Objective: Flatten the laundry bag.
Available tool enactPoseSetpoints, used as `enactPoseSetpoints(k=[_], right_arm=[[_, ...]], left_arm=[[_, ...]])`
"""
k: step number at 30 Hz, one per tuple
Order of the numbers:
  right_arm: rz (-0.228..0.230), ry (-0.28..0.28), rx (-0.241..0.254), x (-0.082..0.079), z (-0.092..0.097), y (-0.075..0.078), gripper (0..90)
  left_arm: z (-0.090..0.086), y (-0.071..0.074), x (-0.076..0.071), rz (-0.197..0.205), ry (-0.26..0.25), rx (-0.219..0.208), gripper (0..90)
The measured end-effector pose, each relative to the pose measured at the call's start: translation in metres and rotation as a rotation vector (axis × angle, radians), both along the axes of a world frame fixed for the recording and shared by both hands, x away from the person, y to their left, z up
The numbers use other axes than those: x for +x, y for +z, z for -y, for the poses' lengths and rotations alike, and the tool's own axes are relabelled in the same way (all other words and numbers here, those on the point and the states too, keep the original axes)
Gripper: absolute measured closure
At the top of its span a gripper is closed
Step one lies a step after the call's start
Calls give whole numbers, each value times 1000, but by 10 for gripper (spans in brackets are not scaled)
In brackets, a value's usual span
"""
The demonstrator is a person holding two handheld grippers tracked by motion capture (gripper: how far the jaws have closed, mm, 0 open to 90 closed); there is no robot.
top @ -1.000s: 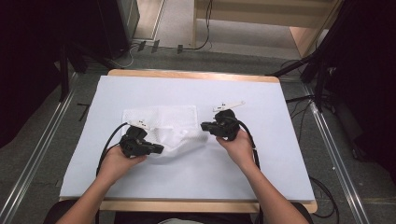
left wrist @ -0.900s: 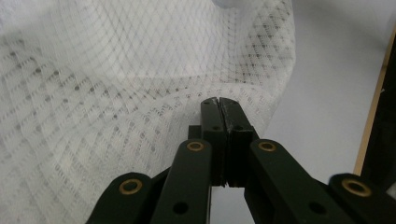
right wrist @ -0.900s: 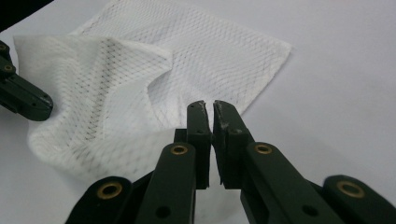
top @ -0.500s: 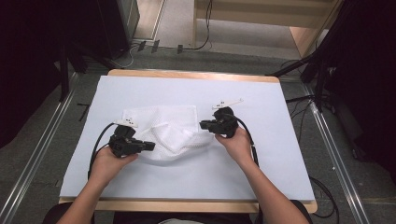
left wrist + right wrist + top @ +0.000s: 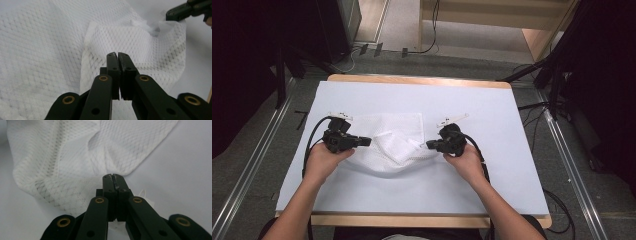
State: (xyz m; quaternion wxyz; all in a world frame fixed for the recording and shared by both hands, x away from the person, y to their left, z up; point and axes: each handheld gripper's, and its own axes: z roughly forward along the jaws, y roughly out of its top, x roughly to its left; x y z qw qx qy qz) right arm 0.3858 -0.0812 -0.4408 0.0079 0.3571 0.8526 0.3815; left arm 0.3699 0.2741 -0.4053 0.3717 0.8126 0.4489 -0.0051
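A white mesh cloth point(image 5: 397, 145) lies rumpled in the middle of the white-covered table point(image 5: 497, 110). My left gripper point(image 5: 368, 142) is at the cloth's left edge, pointing right. In the left gripper view its jaws point(image 5: 117, 53) are pressed together, with the mesh cloth point(image 5: 50, 37) folded up just beyond them. My right gripper point(image 5: 429, 145) pinches the cloth's right edge. Its jaws point(image 5: 113, 175) have just closed, with a thin strip of the mesh cloth point(image 5: 62, 152) caught at the tips. A fold of cloth stretches between the two. The right gripper point(image 5: 168, 15) also shows at the top right of the left gripper view.
The table's wooden edge point(image 5: 422, 80) runs along the far side. Metal rails point(image 5: 257, 165) flank the table on the floor. Cables point(image 5: 557, 200) trail off to the right. Dark equipment stands at both far corners.
My left gripper has moved left and slightly away from me, drawing the cloth's left side out. The cloth now lies wider and flatter. The right gripper has stayed in place.
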Motion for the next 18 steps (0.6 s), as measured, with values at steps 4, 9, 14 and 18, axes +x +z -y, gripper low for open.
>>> enactPoseSetpoints(k=[4, 9, 14, 18], right_arm=[[-17, 25, -17, -11, 0, -7, 900], [-41, 44, -37, -24, 2, -13, 900], [-45, 58, -31, -32, 4, -17, 900], [-50, 67, -16, -36, 4, -19, 900]], left_arm=[[5, -2, 9, -8, -3, 5, 884], [9, -7, 15, -3, -1, 20, 876], [6, -9, 19, 3, 10, 25, 837], [5, -10, 20, 7, 13, 15, 788]])
